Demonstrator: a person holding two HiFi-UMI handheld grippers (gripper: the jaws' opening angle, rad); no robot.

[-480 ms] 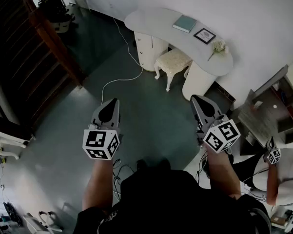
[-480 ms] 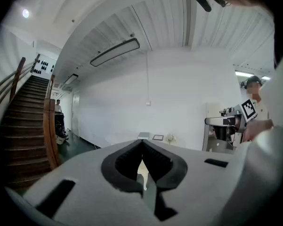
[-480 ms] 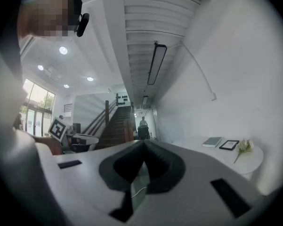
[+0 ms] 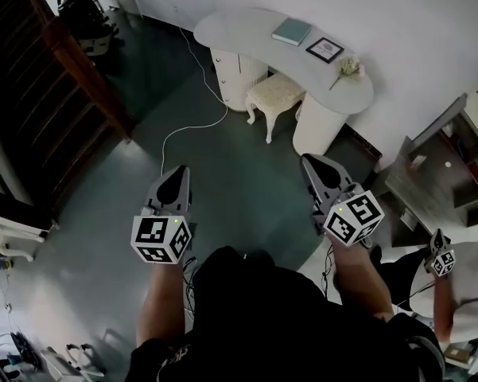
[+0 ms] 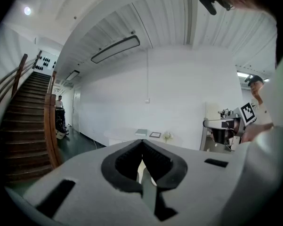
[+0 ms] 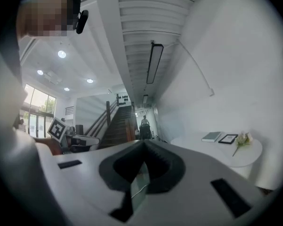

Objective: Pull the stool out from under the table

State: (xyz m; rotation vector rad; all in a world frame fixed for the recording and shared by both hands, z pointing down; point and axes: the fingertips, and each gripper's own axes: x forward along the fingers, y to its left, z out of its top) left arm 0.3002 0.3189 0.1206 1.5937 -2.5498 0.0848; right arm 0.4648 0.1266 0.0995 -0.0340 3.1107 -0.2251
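Claw state: the left claw [image 4: 179,171] and the right claw [image 4: 308,161] are both fully closed with nothing held. Each gripper view shows the two pads meeting at the tip with no object between them. Both claws hang over bare floor [image 4: 246,189] and point toward the far side.

Stool position: the stool [image 4: 274,94] stands well apart from both claws. It sits on the far side, tucked between the two pedestals of the white table [image 4: 239,24], and its cushioned seat partly projects toward the near side. The task is judged not yet begun, as there is no contact with the stool.

Hazards from this position:
- Closed claws cannot take the seat rim or a leg. Open them before contact, or they will only push the stool further under.
- A white cable [image 4: 192,126] runs across the floor to the left of the stool. A stool leg dragged to the left could snag it.
- Pulling at an angle may catch a leg on a pedestal and jolt the table. The book [image 4: 291,31], picture frame [image 4: 324,50] and flowers [image 4: 348,68] on top could then shift or topple.
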